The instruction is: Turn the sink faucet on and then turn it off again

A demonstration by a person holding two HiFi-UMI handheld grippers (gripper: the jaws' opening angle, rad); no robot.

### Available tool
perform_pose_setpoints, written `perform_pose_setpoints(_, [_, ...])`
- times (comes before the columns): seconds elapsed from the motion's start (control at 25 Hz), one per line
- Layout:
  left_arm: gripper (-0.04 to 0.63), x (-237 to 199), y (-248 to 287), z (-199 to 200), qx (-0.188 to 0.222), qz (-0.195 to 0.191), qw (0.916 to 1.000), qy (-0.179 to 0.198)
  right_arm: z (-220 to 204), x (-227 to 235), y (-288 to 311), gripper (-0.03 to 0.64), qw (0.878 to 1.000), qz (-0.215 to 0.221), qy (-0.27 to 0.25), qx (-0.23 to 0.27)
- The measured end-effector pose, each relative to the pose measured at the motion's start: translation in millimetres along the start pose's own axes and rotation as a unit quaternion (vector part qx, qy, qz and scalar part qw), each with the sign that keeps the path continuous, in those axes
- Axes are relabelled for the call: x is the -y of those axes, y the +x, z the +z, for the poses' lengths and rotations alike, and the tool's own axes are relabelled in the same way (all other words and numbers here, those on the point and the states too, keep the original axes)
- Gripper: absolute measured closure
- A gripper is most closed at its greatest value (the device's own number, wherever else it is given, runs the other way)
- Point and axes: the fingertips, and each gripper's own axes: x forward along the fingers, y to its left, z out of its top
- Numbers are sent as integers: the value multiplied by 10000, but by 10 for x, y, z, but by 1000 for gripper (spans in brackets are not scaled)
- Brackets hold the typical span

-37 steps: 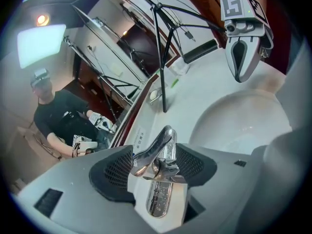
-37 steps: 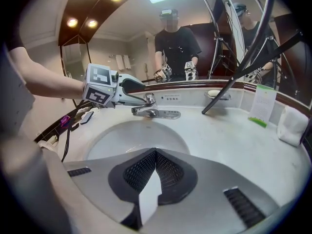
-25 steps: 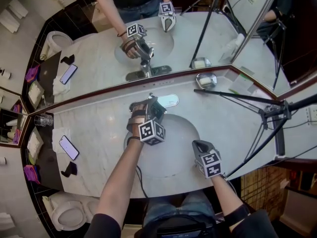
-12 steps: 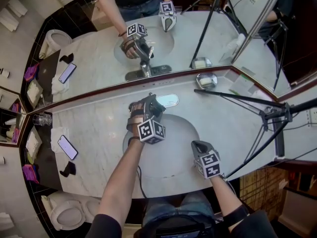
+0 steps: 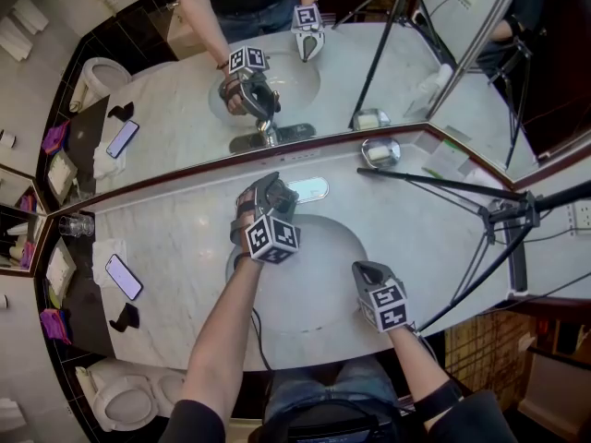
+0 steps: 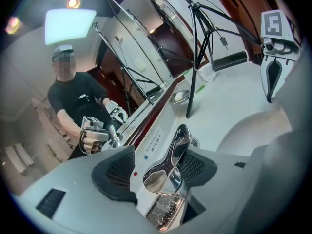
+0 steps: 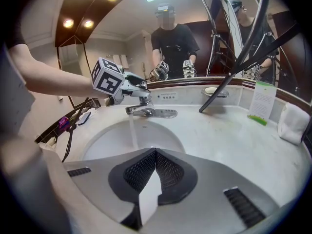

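Nearest the person, the right gripper (image 5: 358,270) hangs over the front rim of the sink (image 5: 323,280), its jaws closed tip to tip on nothing. Beyond it the left gripper (image 6: 161,154) sits at the faucet (image 7: 144,110) at the back of the basin, jaws partly open and straddling the chrome handle (image 6: 178,139) — the right pad lies against it, the left pad just clear. Compared with a second ago, this gripper has swung a little to the left and away with the handle, and a stream of water (image 7: 132,130) now falls from the spout into the basin. So the first half of the job looks done; what remains is to bring the handle back until the water stops. Counted on the counter itself: one faucet, one sink, two grippers, one phone (image 5: 123,276) and one glass (image 5: 74,224) at the left, one soap dish (image 5: 382,152) and one tripod (image 5: 503,215) at the right — the mirror (image 5: 388,53) behind repeats them.
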Motion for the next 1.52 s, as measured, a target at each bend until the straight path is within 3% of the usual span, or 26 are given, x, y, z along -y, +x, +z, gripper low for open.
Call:
perform_pose_setpoints(0.2, [324, -148, -3, -32, 16, -60, 9979, -650, 54, 17, -7, 595, 10000, -14, -31, 26])
perform_pose_setpoints(0.32, [325, -105, 39, -121, -8, -205, 9962, -846, 59, 6, -17, 595, 10000, -9, -25, 32])
perform_pose_setpoints(0.72, [331, -62, 15, -151, -116, -236, 9970, -728, -12, -64, -70, 595, 10000, 8, 13, 55])
perform_pose_setpoints(1.04, [378, 42, -277, -121, -152, -159, 9985, -493, 41, -227, -155, 595, 9998, 94, -69, 130])
perform_pose_setpoints(1.24, [429, 65, -612, -164, -179, -20, 9984, -542, 118, -333, -213, 595, 9995, 134, -165, 223])
perform_pose_setpoints(1.32, [478, 61, -780, -192, -187, 57, 9981, -584, 164, -395, -243, 595, 9993, 148, -211, 268])
perform_pose_setpoints(1.44, [576, 70, -1143, -235, -162, 126, 9963, -833, 227, -554, -350, 595, 9990, 142, -277, 334])
perform_pose_setpoints(1.52, [591, 72, -1429, -282, -112, 137, 9939, -1093, 279, -693, -437, 595, 9986, 120, -349, 380])
